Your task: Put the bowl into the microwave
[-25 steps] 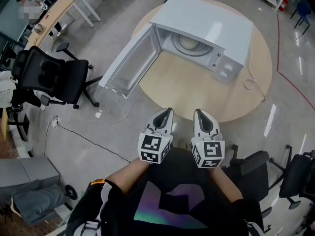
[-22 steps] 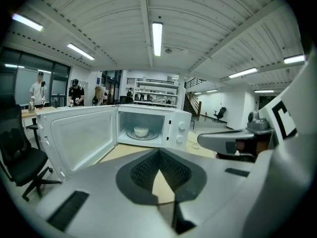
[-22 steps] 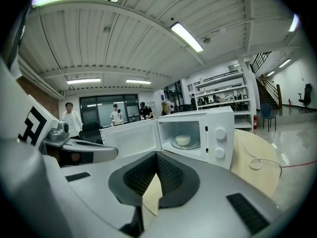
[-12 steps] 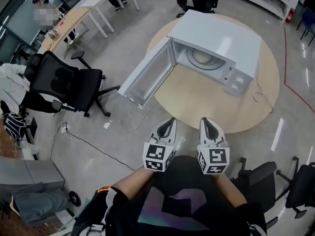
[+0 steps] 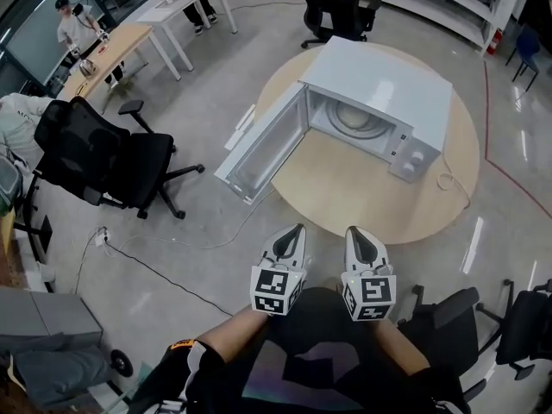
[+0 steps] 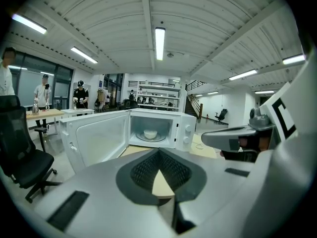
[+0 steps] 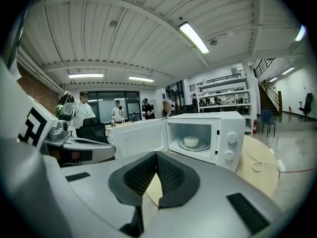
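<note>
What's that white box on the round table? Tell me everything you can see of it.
The microwave is a white, boxy oven standing on a round wooden table. Its door, hinged on the left, is swung wide open and overhangs the table's edge. Inside, a white bowl sits on the turntable. Two knobs sit on the front panel.

Left gripper [image 5: 296, 229] and right gripper [image 5: 354, 231] being held side by side at lower centre of the head view, tips being pointed forward, both jaw pairs being pressed together on nothing, forearms [image 5: 231, 328] being tucked near the torso
</note>
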### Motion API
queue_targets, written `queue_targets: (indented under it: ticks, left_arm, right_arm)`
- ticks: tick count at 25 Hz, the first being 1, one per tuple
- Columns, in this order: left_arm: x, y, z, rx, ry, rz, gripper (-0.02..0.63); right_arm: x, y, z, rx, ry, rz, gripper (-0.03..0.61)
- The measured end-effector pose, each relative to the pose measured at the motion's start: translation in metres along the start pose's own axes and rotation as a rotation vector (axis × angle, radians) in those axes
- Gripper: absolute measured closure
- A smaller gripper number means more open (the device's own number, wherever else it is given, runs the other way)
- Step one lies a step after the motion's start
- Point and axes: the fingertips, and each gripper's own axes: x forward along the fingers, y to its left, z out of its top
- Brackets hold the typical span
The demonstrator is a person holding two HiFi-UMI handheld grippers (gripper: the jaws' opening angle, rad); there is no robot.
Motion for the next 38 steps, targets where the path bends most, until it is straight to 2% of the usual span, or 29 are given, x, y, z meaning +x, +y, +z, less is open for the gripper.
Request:
queue_targets:
  ticks: [20,32,38]
  left_arm:
    - [-0.048,-0.008,-0.027,-0.002,0.018,-0.083,0.569]
    - [-0.066,-0.008,-0.047,0.041,0.040,-0.196,0.569]
    - [-0.074,0.005,-0.063,0.066,0.059,-0.195,0.569]
  right_arm:
    - [-0.043,0.047,-0.027,0.015,0.042,-0.062,0.561]
    - [-0.061,0.081,-0.045,0.033,0.038,-0.138,0.561]
    - [-0.063,0.103,-0.071,0.068,0.058,-0.138,0.561]
